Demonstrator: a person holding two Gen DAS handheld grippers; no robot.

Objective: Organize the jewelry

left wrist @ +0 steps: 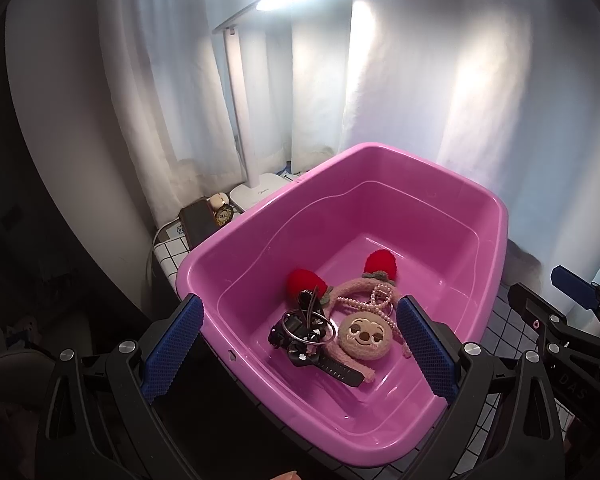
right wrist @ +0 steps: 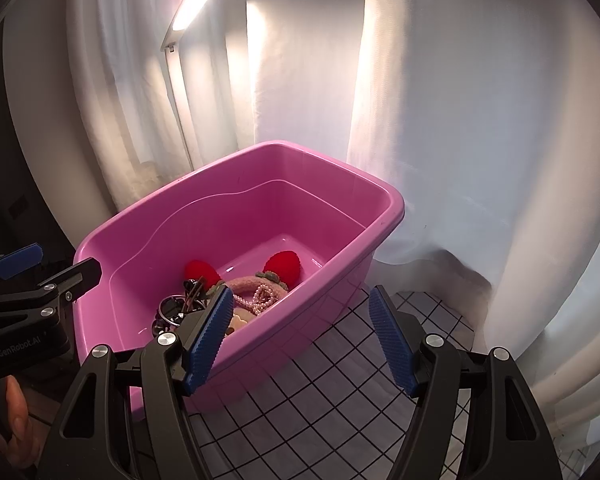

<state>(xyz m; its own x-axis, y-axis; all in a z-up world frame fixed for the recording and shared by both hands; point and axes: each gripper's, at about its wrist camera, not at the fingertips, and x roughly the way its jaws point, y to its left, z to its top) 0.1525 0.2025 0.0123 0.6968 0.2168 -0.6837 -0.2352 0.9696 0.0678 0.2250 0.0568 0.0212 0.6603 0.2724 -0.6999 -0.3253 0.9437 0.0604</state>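
A pink plastic tub (left wrist: 496,208) (right wrist: 384,200) sits on a white tiled table. On its floor lie a fuzzy pink headband with a smiling face (left wrist: 366,334) and two red strawberry ears (left wrist: 380,262) (right wrist: 282,265), a pearl necklace (left wrist: 374,300) (right wrist: 262,294), a black watch (left wrist: 336,370) and metal rings (left wrist: 310,326) (right wrist: 172,308). My left gripper (left wrist: 298,348) hangs open over the tub's near rim, nothing between its blue pads. My right gripper (right wrist: 300,336) stands open above the tub's right wall and the tiles, holding nothing.
A white desk lamp (left wrist: 256,190) stands behind the tub's left corner, beside a dark box (left wrist: 196,222) with small trinkets. White curtains (right wrist: 460,120) close off the back. Bare tiled table (right wrist: 340,380) lies to the tub's right. A person's finger (right wrist: 16,412) shows at the lower left.
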